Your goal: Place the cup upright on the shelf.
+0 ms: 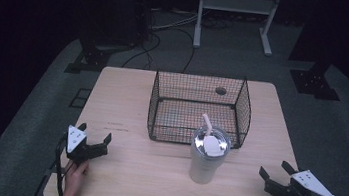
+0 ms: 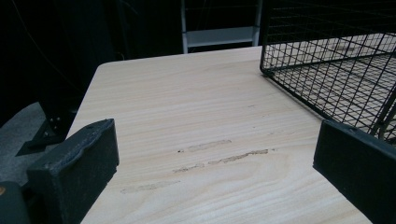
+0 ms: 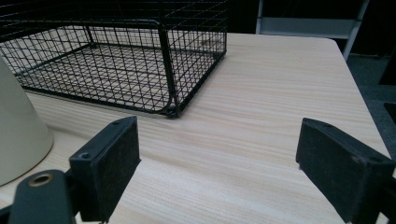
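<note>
Cup (image 1: 208, 158) stands upright mid-table, just near of the basket (image 1: 200, 109). Right gripper (image 1: 276, 175) sits closer, cup to its left. Both it and the left gripper (image 1: 93, 139) are spread, empty.

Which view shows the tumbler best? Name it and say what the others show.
The high view: the tumbler stands whole, upright before the wire basket, lid and straw visible. The right gripper view catches just a slice of its cream wall at the left edge. The left gripper view looks along table and basket.
</note>
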`<state>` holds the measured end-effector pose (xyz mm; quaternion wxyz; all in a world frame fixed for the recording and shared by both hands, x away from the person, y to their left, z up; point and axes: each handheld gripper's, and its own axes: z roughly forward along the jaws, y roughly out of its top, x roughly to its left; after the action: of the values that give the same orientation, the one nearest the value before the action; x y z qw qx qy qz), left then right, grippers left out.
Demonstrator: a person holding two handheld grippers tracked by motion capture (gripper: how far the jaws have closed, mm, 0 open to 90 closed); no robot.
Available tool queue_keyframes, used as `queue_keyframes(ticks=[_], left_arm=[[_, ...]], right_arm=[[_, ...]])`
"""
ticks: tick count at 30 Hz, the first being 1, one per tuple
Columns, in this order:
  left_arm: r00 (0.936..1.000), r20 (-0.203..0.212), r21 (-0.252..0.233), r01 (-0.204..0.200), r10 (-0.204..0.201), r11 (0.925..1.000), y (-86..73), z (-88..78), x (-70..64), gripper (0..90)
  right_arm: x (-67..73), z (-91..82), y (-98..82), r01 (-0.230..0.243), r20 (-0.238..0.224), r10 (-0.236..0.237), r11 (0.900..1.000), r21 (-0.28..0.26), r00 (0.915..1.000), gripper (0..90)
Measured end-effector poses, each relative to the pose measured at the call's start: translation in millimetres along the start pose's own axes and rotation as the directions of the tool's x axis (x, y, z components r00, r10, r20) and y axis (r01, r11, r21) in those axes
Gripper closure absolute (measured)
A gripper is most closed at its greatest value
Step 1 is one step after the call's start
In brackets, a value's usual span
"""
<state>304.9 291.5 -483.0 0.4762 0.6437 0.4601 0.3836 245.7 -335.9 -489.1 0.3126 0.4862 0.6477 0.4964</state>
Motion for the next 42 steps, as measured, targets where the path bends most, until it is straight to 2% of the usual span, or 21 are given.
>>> queue_keyframes(ticks=[6,10,12,16,17,19,20,21,22,23,24,27,28,29,30,31,36,39,40,41,42], left_arm=[[1.0,0.0,0.002,-0.002,0.002,1.0,0.0,0.1,-0.4,0.0],[1.0,0.002,0.001,-0.003,0.003,1.0,0.0,0.1,-0.5,0.0],[1.0,0.002,0.001,-0.003,0.003,1.0,0.0,0.0,-0.7,0.0],[1.0,0.002,0.0,-0.004,0.004,1.0,-0.1,0.0,-0.9,0.0],[1.0,0.002,0.0,-0.004,0.004,1.0,-0.1,0.0,-0.9,0.0],[1.0,0.002,-0.001,-0.004,0.004,1.0,-0.2,-0.1,-1.1,0.0],[1.0,0.001,-0.002,-0.006,0.006,1.0,-0.2,-0.2,-1.3,0.0],[1.0,0.001,-0.002,-0.006,0.006,1.0,-0.2,-0.2,-1.3,0.0],[1.0,0.002,-0.001,-0.005,0.005,1.0,-0.2,-0.1,-1.3,0.0],[1.0,0.002,-0.001,-0.005,0.005,1.0,-0.2,-0.1,-1.3,0.0],[1.0,0.001,-0.002,-0.005,0.005,1.0,-0.3,-0.1,-1.2,0.0],[1.0,0.001,-0.002,-0.005,0.005,1.0,-0.2,-0.1,-1.2,0.0],[1.0,0.002,-0.002,-0.005,0.005,1.0,-0.2,-0.1,-1.2,0.0],[1.0,0.002,-0.002,-0.005,0.005,1.0,-0.2,-0.1,-1.2,0.0],[1.0,0.002,-0.002,-0.005,0.005,1.0,-0.2,-0.2,-1.2,0.0],[1.0,0.002,-0.002,-0.005,0.005,1.0,-0.2,-0.2,-1.2,0.0],[1.0,0.002,-0.003,-0.004,0.004,1.0,-0.3,-0.2,-1.4,0.0],[1.0,0.002,-0.003,-0.004,0.004,1.0,-0.3,-0.3,-1.4,0.0],[1.0,0.002,-0.003,-0.005,0.005,1.0,-0.3,-0.3,-1.4,0.0],[1.0,0.002,-0.003,-0.005,0.005,1.0,-0.3,-0.3,-1.4,0.0],[1.0,0.003,-0.003,-0.006,0.006,1.0,-0.3,-0.3,-1.4,0.0]], right_arm=[[4.1,0.8,2.3,0.018,-0.021,-0.018,1.0,0.004,0.9996,12.7],[9.9,1.3,5.9,0.026,-0.055,-0.026,1.0,0.002,0.9982,12.7],[13.2,1.6,7.9,0.031,-0.073,-0.031,1.0,0.004,0.9969,12.7],[20.9,2.1,13.9,0.038,-0.147,-0.038,0.999,-0.003,0.9885,12.6],[20.9,2.1,13.9,0.038,-0.147,-0.038,0.999,-0.003,0.9885,12.6],[24.7,1.2,16.2,0.037,-0.182,-0.037,0.999,-0.005,0.9826,12.5],[28.5,0.4,18.1,0.043,-0.209,-0.043,0.999,-0.004,0.977,12.3],[28.5,0.4,18.1,0.043,-0.209,-0.043,0.999,-0.004,0.977,12.3],[32.2,0.1,19.9,0.051,-0.232,-0.051,0.999,-0.003,0.9714,12.3],[32.2,0.1,19.9,0.051,-0.232,-0.051,0.999,-0.003,0.9714,12.3],[35.6,0.0,21.8,0.058,-0.252,-0.057,0.998,-0.003,0.966,12.3],[39.2,-0.2,23.7,0.069,-0.268,-0.067,0.998,-0.002,0.961,12.3],[42.7,0.1,25.6,0.087,-0.283,-0.083,0.996,0.0,0.9554,12.3],[42.7,0.1,25.6,0.087,-0.283,-0.083,0.996,0.0,0.9554,12.3],[46.3,0.6,27.3,0.102,-0.298,-0.097,0.995,0.001,0.9495,12.3],[46.3,0.6,27.3,0.102,-0.298,-0.097,0.995,0.001,0.9495,12.3],[56.6,2.5,31.9,0.143,-0.334,-0.133,0.99,0.003,0.9331,12.3],[59.8,3.3,33.2,0.148,-0.346,-0.137,0.989,0.003,0.9281,12.3],[62.9,4.1,34.2,0.155,-0.359,-0.143,0.988,0.003,0.9222,12.3],[62.9,4.1,34.2,0.155,-0.359,-0.143,0.988,0.003,0.9222,12.3],[66.4,5.0,35.1,0.164,-0.371,-0.151,0.986,0.003,0.9161,12.2]])
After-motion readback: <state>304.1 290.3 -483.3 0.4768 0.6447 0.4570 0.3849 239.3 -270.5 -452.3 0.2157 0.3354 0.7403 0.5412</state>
